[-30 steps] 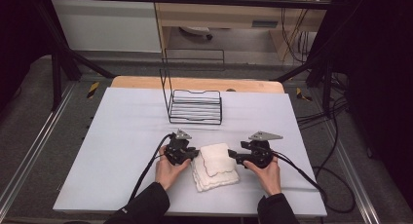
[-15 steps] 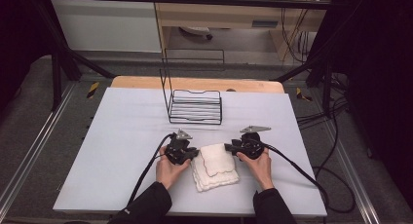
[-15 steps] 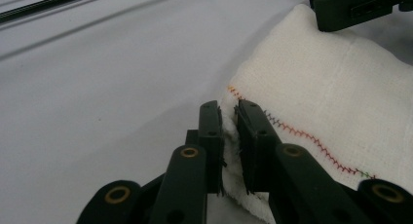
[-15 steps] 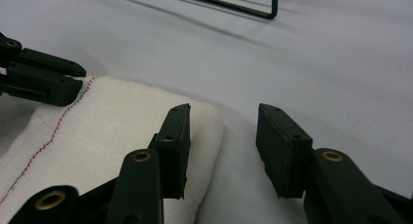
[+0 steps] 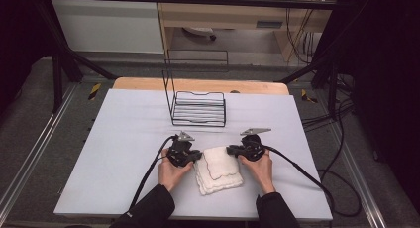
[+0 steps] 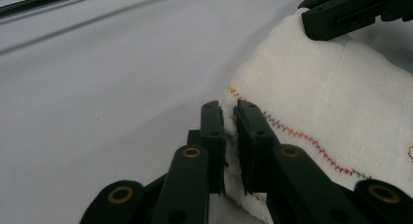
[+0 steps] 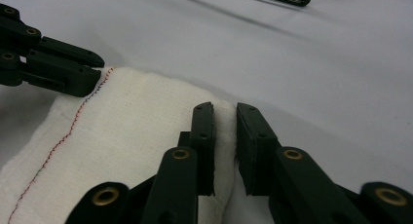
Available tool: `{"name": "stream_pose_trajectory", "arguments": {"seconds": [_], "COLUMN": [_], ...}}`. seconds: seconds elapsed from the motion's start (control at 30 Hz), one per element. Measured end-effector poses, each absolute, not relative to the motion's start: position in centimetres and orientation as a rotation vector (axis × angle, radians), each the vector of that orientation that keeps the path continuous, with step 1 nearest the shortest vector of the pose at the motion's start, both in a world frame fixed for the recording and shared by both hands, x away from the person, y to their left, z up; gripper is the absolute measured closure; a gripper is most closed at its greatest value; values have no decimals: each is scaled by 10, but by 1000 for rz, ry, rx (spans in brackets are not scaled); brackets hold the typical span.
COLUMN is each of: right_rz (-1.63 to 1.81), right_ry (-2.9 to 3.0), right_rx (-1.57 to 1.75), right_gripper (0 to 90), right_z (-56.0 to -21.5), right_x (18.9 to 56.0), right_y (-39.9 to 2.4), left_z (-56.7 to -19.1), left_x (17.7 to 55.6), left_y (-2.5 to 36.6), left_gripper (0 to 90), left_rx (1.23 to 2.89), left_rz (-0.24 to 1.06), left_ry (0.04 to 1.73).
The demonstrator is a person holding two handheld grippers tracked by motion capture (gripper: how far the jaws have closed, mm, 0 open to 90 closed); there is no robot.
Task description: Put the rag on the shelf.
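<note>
Cloth (image 5: 219,168) sits folded on the white counter (image 5: 124,139) just in front of us, with the wire rack (image 5: 198,108) farther back. Compared with a second ago our right gripper (image 5: 231,149) has slid in to the cloth's far right corner, and its fingers have just been closing, now pinched narrow on that edge. Left gripper (image 5: 199,155) was already there, fingers nipping the far left corner. So we reckon both corners are caught and the cloth's ready to lift or unfold. It's soft gauzy weave, several layers, wavy edges with thin coloured stitching; the rack is thin black wire.
</note>
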State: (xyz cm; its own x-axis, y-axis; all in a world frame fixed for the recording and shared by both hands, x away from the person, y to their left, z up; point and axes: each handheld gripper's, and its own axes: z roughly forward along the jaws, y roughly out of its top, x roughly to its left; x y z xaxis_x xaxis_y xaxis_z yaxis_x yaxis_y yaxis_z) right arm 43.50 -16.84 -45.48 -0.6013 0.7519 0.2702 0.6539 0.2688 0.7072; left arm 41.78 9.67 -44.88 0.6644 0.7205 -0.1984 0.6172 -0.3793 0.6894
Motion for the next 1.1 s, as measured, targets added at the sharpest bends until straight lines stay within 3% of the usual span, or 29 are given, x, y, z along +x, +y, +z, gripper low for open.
{"name": "stream_pose_trajectory", "arguments": {"seconds": [0.37, 1.1], "right_rz": [1297, 1437], "right_ry": [2362, 2227], "right_rx": [1322, 1196], "right_gripper": [841, 844], "right_z": [-442, -402], "right_x": [427, 387], "right_y": [-172, -186], "left_z": [-443, -407], "left_x": [415, 390], "left_y": [106, 106], "left_gripper": [841, 842], "left_rx": [2000, 1886], "left_rz": [119, 216], "left_ry": [1049, 920]}}
